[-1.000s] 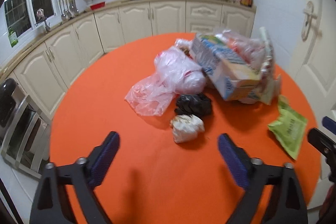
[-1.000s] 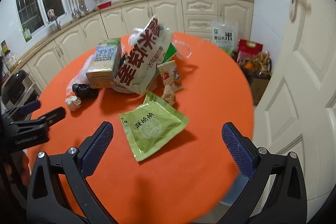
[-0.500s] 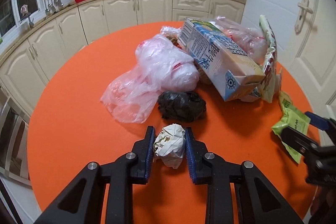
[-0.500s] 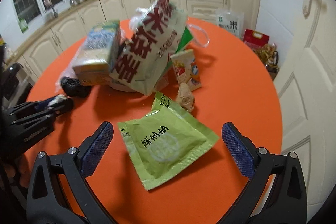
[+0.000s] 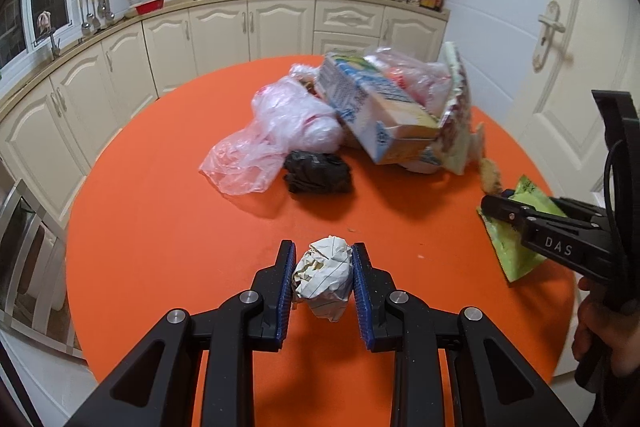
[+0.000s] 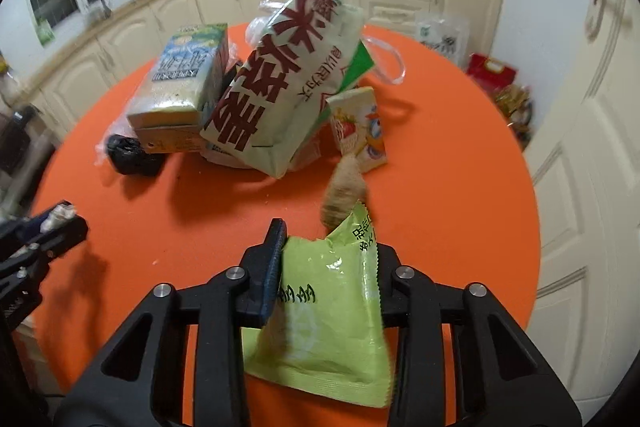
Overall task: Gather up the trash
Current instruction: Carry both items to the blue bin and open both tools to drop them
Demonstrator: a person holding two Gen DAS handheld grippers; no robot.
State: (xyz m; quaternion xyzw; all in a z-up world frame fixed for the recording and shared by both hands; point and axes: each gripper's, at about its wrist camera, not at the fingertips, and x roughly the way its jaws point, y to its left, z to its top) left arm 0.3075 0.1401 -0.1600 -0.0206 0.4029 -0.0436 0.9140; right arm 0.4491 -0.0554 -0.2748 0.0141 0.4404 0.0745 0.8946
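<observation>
Left gripper (image 5: pixel 323 281) clamps paper ball (image 5: pixel 323 277); right gripper (image 6: pixel 326 269) pinches green packet (image 6: pixel 326 315).

Not much I can actually read here. My right gripper (image 5: pixel 496 205) has "DAS" in pale letters on its black arm, seen from my left camera. The big cream bag (image 6: pixel 286 79) carries huge dark red Chinese characters, the green packet (image 6: pixel 328 311) has black Chinese print, and the blue-green carton (image 6: pixel 184 75) has Chinese lettering too. All of it is upside down or too blurred for me to make out.
</observation>
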